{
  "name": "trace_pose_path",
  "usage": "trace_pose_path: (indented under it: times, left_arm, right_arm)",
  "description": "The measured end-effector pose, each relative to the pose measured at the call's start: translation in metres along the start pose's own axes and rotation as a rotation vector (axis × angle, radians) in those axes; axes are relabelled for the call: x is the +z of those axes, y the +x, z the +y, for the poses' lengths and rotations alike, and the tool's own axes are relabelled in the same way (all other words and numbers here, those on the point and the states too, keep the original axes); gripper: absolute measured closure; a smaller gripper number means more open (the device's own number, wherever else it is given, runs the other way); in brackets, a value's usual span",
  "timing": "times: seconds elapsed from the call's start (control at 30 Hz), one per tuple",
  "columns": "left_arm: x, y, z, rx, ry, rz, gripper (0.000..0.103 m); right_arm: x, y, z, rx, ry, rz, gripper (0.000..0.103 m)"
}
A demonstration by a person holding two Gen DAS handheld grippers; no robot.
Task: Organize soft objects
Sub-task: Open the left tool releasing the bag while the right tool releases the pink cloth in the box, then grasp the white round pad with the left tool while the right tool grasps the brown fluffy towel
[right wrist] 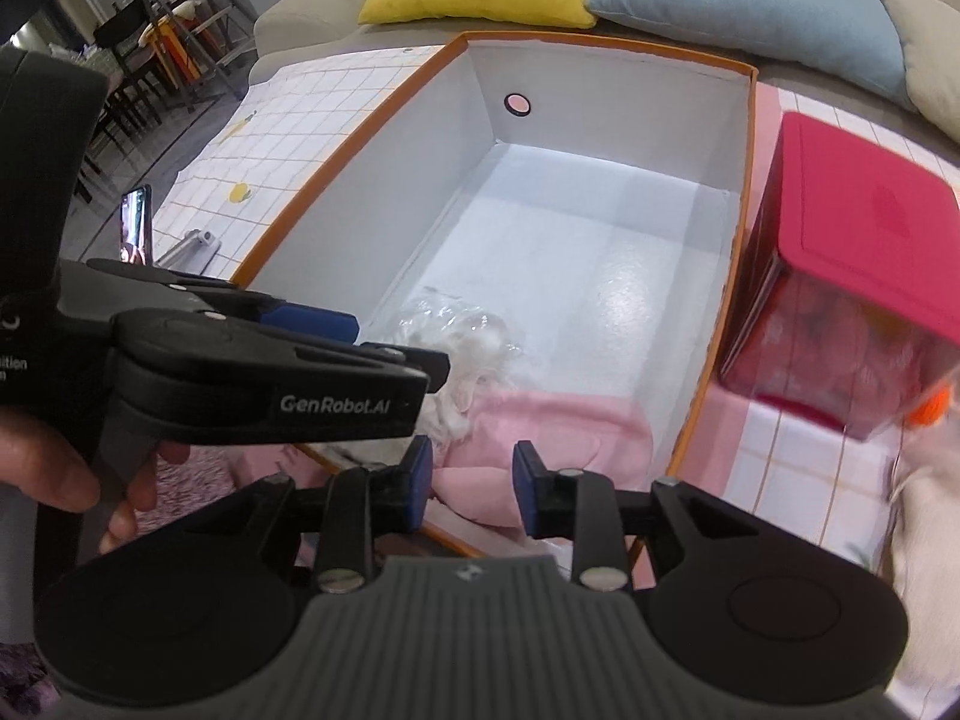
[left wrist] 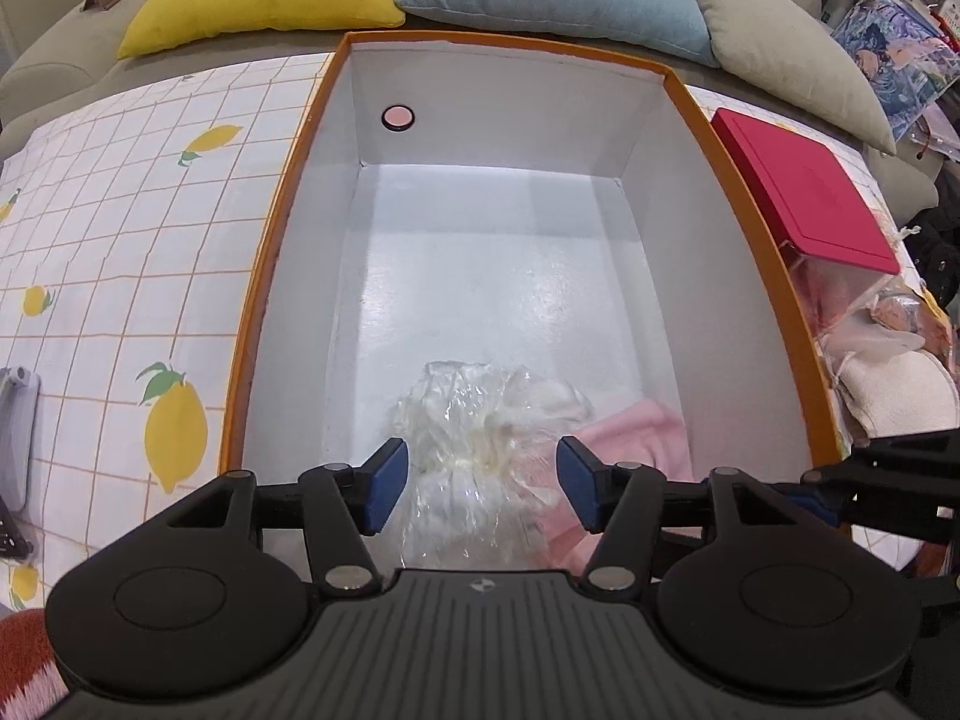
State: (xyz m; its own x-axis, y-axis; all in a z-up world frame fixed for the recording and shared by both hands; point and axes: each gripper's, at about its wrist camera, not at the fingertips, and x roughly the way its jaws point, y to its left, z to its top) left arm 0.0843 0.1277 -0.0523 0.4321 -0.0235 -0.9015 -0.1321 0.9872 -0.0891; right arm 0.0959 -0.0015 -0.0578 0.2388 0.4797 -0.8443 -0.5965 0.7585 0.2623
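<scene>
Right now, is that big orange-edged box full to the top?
No, the box is mostly bare white floor, with only a clear plastic bag and a pink cloth at its near end.

Glossy white-lined cardboard box; crinkly clear plastic bag; soft pink fleece cloth; matt black plastic grippers, ribbed.

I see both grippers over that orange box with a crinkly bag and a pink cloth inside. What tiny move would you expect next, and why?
Probably the left gripper lifts back out of the box. Its jaws are open, the clear plastic bag already lies on the box floor beside the pink cloth, so it seems released. The right gripper is open too, above the pink cloth.
</scene>
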Motion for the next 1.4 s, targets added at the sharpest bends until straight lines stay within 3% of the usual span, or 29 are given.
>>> trace_pose_path:
  times: [0.17,0.23,0.43,0.57,0.7,0.83,1.0,1.1,1.23,1.4]
  left_arm:
    - [-0.006,-0.012,-0.004,-0.020,0.009,-0.026,0.028]
    - [-0.006,-0.017,-0.008,-0.021,0.019,-0.034,0.026]
    - [-0.006,-0.053,-0.024,-0.034,0.048,-0.149,0.026]
    - [-0.003,-0.075,-0.044,-0.106,0.078,-0.225,0.026]
    - [-0.002,-0.087,-0.081,-0.237,0.119,-0.271,0.025]
    - [-0.001,-0.078,-0.126,-0.385,0.167,-0.265,0.025]
    - [-0.007,-0.053,-0.188,-0.466,0.319,-0.240,0.019]
    - [-0.009,-0.033,-0.218,-0.467,0.410,-0.222,0.018]
    - [-0.009,0.004,-0.239,-0.465,0.436,-0.172,0.015]
    - [-0.009,0.043,-0.247,-0.423,0.436,-0.138,0.015]
  right_arm:
    - [-0.003,-0.010,0.005,-0.006,0.004,-0.021,0.073]
    - [-0.003,-0.016,0.005,-0.031,-0.003,-0.039,0.061]
    - [-0.013,-0.066,-0.001,-0.115,-0.026,-0.187,0.049]
    - [-0.032,-0.106,-0.022,-0.171,0.018,-0.321,0.042]
    - [-0.058,-0.129,-0.051,-0.309,0.093,-0.386,0.038]
    - [-0.088,-0.141,-0.093,-0.454,0.198,-0.378,0.038]
    - [-0.117,-0.152,-0.145,-0.566,0.327,-0.343,0.038]
    - [-0.133,-0.154,-0.171,-0.626,0.375,-0.302,0.038]
    - [-0.149,-0.148,-0.205,-0.677,0.443,-0.255,0.037]
    - [-0.157,-0.138,-0.248,-0.610,0.603,-0.213,0.037]
